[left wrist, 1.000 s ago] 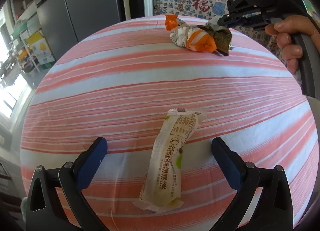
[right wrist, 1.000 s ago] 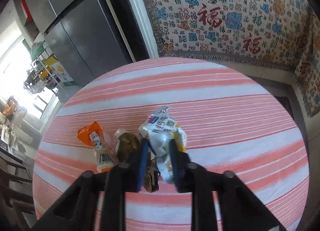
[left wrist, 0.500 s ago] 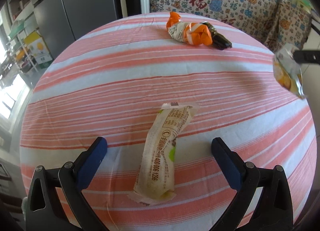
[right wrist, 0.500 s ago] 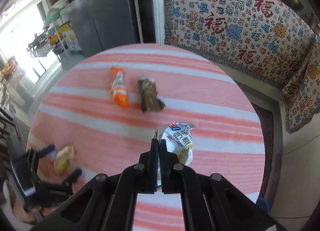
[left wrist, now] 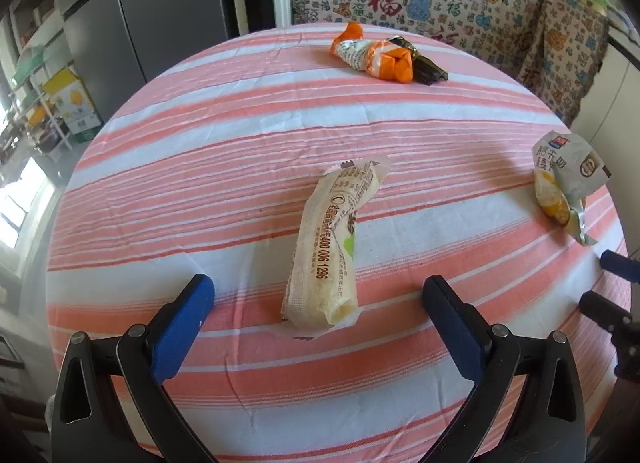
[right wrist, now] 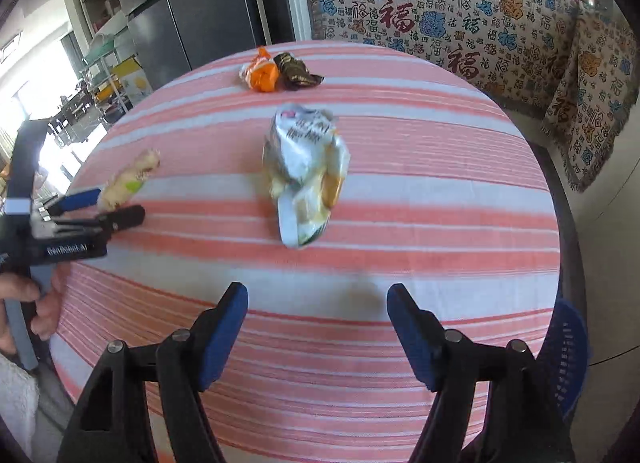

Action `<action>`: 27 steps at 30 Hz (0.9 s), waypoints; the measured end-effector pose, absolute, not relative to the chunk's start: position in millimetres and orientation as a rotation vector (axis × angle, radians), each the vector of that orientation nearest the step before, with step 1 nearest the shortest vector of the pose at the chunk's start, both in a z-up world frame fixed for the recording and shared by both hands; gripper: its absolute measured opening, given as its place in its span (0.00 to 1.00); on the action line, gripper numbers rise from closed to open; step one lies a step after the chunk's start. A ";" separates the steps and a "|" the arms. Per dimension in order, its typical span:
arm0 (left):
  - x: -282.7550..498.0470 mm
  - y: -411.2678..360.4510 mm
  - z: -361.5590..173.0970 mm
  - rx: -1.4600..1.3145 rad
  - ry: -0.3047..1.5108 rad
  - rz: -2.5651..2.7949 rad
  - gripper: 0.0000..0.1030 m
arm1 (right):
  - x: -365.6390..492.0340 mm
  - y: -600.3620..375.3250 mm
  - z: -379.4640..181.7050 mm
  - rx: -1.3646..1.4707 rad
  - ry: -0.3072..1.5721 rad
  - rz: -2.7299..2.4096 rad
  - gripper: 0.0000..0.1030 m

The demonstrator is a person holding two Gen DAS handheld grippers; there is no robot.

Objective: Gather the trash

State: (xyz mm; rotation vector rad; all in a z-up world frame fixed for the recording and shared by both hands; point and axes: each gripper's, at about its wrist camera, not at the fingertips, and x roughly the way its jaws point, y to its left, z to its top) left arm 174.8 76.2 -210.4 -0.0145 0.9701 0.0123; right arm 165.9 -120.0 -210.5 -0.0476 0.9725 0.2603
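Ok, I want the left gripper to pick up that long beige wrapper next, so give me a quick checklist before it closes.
1. left gripper open: ok, both pads stand wide apart.
2. long beige wrapper between the fingers: ok, its near end lies roughly midway between them.
3. Pads touching the wrapper: not ok yet, gaps show on both sides.
4. right gripper out of the way: ok, its jaws have just opened with nothing between them, and the white and yellow bag lies loose on the striped tablecloth.
5. Other trash clear of the grasp: ok, the orange wrapper and dark wrapper lie at the far edge.
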 end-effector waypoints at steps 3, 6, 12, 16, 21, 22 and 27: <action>175.5 75.7 -211.1 -0.014 0.962 0.012 1.00 | 164.7 -104.9 -213.4 -0.114 0.927 0.228 0.74; 174.2 76.8 -211.1 -0.013 0.966 0.002 1.00 | 169.4 -101.4 -212.4 -0.101 0.919 0.211 0.80; 168.9 100.7 -194.1 -0.124 0.989 -0.139 0.99 | 170.3 -101.8 -215.3 -0.112 0.929 0.235 0.80; 170.1 92.2 -187.4 -0.098 0.964 -0.181 0.99 | 175.0 -107.6 -214.6 -0.108 0.957 0.281 0.80; 181.9 73.7 -193.0 -0.028 0.986 -0.171 0.83 | 200.9 -115.7 -201.0 -0.047 0.958 0.304 0.80; 183.6 73.6 -193.4 -0.031 0.991 -0.167 0.79 | 206.5 -114.2 -197.6 -0.052 0.957 0.312 0.80; 185.5 81.1 -194.2 -0.071 1.009 -0.156 0.57 | 231.6 -102.1 -187.9 -0.063 0.958 0.317 0.80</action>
